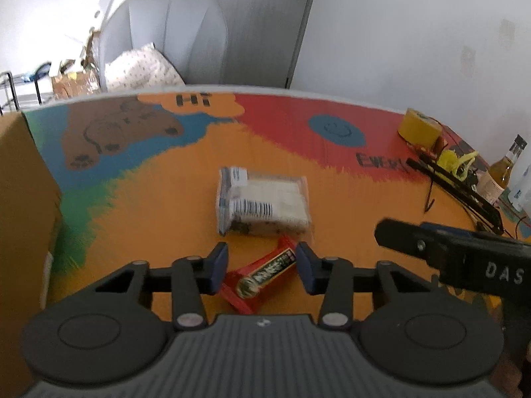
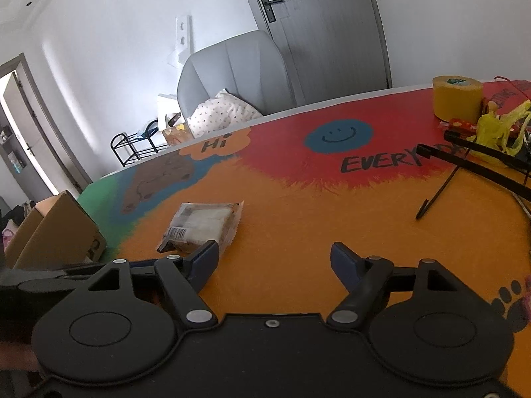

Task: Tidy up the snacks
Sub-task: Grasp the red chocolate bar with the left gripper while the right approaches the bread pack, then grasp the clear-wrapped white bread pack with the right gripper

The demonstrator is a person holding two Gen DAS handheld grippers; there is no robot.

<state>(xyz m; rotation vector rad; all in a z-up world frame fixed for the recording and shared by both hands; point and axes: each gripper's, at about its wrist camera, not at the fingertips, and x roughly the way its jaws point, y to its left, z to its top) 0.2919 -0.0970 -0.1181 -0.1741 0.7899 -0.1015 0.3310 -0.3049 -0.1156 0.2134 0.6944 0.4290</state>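
Painted table (image 1: 166, 199) | red snack bar (image 1: 265, 273) between spread left jaws | right jaws spread, empty

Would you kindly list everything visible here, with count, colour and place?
red snack bar: one, red wrapper, on the table between the left pads, not pressed.
clear snack pack: one, clear with pale contents, mid-table.
cardboard box: one, brown, left table edge.
tape roll: one, yellow, far right.
bottle: one, amber, far right.
chair: one, grey, behind the table.
cushion: one, white dotted, on the chair.
table: one, painted orange, red, blue, green.
left hand-held gripper: black, blue pads, open.
right hand-held gripper: same, open, empty.
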